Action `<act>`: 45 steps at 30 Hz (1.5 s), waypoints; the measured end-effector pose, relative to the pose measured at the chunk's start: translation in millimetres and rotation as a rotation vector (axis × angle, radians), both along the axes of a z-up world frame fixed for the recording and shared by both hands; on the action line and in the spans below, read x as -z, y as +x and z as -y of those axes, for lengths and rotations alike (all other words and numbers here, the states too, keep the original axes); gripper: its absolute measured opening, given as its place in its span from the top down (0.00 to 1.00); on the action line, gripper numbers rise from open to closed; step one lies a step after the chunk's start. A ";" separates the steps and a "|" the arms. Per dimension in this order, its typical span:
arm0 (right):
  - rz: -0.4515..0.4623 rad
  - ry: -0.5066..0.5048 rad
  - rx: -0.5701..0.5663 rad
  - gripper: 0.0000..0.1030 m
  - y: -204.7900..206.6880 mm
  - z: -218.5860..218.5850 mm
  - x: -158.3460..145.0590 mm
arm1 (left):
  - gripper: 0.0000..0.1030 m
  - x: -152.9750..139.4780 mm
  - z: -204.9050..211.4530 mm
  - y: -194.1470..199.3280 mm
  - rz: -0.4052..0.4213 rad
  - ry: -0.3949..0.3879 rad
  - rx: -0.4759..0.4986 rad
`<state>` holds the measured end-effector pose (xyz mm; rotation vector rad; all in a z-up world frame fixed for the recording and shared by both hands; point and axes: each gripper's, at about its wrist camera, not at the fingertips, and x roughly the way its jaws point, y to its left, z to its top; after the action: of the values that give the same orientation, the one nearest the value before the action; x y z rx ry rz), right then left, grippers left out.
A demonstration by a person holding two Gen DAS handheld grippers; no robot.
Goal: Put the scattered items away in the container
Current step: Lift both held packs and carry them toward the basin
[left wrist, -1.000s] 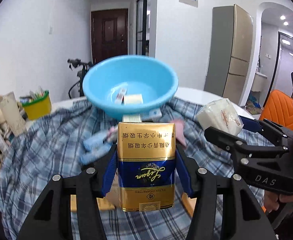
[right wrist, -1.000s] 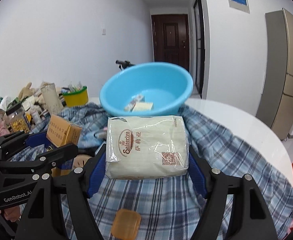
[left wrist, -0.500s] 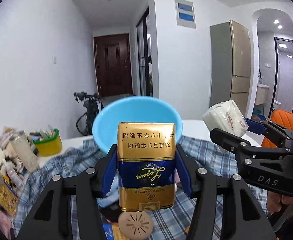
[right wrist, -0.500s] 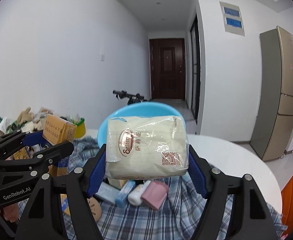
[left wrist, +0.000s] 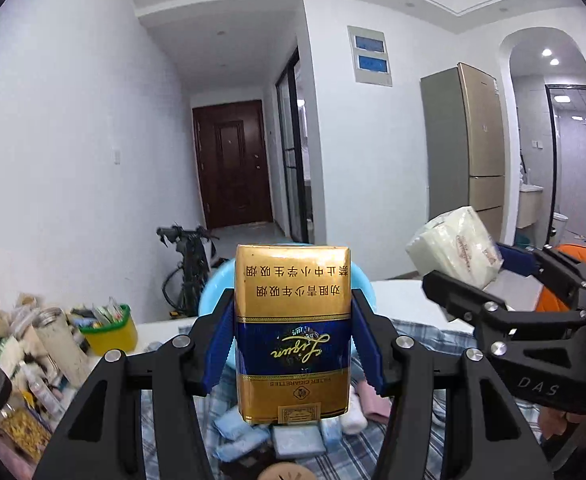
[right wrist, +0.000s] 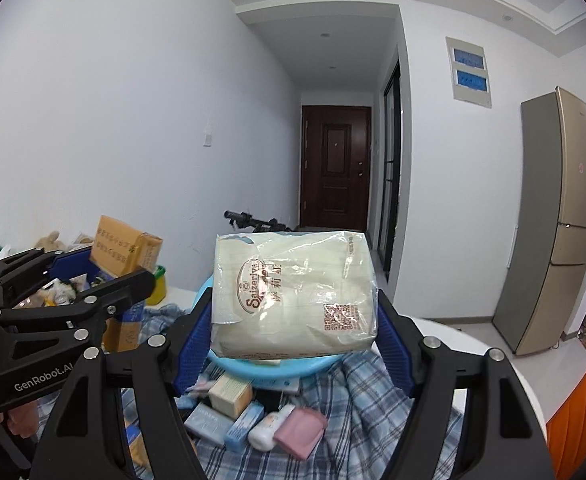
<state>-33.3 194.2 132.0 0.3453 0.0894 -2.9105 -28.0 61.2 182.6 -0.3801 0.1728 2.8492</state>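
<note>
My left gripper is shut on a gold and blue cigarette pack, held upright and upside down, high above the table. My right gripper is shut on a pale tissue pack wrapped in clear plastic. The same tissue pack shows at the right of the left wrist view, and the cigarette pack at the left of the right wrist view. The light blue basin sits behind and below both held items, mostly hidden; only its rim peeks out.
Several small boxes, a white tube and a pink pouch lie on the checked cloth before the basin. A yellow-green tub and jars crowd the table's left. A bicycle, a fridge and an orange chair stand beyond.
Both grippers have risen with their packs and tilted up. The basin has dropped low in both views and is now mostly hidden behind the held items.
</note>
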 end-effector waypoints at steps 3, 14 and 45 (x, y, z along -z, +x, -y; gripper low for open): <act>-0.013 0.003 0.020 0.30 -16.9 -0.7 -8.2 | 0.44 -5.4 3.6 -11.8 -0.002 0.019 0.000; -0.002 0.033 0.088 0.30 -90.1 -0.7 -12.4 | 0.44 -18.1 18.1 -91.2 0.038 0.115 0.022; 0.419 -0.012 0.062 0.30 -266.7 2.8 21.1 | 0.44 20.8 -12.5 -300.1 0.385 0.035 -0.048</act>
<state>-300.0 191.5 110.8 0.9583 -0.0050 -2.8258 -328.2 73.8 161.8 -0.9221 0.0383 2.7533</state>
